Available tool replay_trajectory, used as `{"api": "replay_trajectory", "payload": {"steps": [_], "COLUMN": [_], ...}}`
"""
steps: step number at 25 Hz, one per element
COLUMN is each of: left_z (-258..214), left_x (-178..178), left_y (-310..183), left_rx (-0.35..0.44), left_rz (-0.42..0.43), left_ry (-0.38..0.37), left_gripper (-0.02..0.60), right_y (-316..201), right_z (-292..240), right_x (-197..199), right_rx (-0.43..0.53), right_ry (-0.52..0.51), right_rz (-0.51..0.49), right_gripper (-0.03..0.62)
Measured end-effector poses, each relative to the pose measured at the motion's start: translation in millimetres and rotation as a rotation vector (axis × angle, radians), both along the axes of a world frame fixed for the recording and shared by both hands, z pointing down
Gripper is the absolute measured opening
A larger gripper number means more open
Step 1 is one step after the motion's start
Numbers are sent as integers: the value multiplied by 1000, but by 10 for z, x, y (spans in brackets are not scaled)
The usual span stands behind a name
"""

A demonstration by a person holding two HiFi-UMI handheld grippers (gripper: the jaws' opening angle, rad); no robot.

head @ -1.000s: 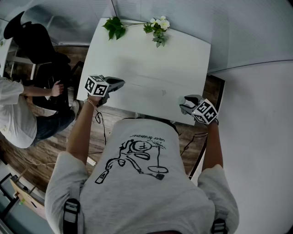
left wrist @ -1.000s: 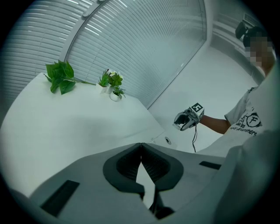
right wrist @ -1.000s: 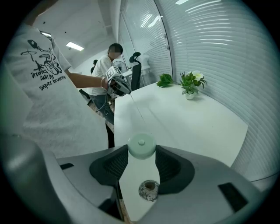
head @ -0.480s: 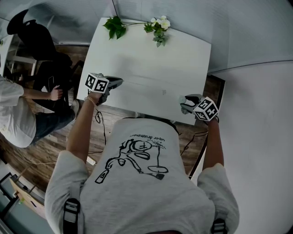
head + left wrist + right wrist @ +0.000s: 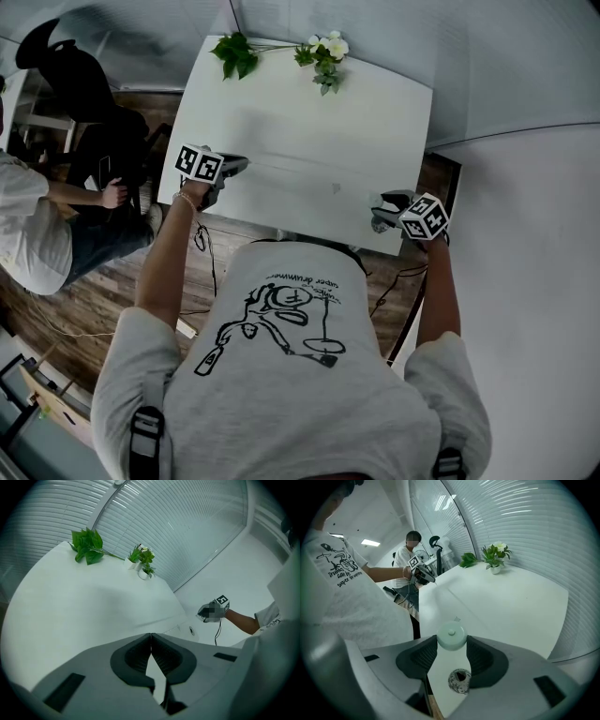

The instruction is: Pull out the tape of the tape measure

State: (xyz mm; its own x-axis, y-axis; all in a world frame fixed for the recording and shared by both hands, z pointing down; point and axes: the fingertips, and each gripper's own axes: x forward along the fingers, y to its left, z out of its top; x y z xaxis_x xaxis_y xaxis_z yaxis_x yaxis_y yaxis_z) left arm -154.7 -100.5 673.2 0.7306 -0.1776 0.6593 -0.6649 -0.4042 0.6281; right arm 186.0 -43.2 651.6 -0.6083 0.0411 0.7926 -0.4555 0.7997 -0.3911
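Note:
A round pale-green tape measure (image 5: 451,634) sits between the pads of my right gripper (image 5: 452,643), which is shut on it above the white table's (image 5: 375,112) near right corner. In the head view the right gripper (image 5: 378,212) points left. A thin pale tape (image 5: 307,180), hard to tell from the white tabletop, runs from it across to my left gripper (image 5: 242,165) at the table's near left edge. The left gripper (image 5: 151,637) has its fingertips pressed together on the tape's end.
A leafy green sprig (image 5: 234,54) and a small pot of white flowers (image 5: 324,52) stand at the table's far edge. A seated person (image 5: 37,234) and a black chair (image 5: 80,89) are to the left. A white wall (image 5: 525,234) is on the right.
The two grippers have drawn a little further apart: the left one shifted left and away, the right one shifted right. Both grips are unchanged.

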Motion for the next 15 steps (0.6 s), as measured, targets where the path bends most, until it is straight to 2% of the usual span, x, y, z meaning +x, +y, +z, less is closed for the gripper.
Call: {"api": "replay_trajectory", "payload": {"steps": [15], "left_z": [150], "left_x": [-161], "left_y": [35], "left_rx": [-62], "left_rz": [-39], "left_ry": [-37], "left_gripper": [20], "right_y": [25], "right_z": [159], "right_x": [162], "right_rx": [-51], "right_ry": [10], "right_rz": [44], "right_gripper": [207]}}
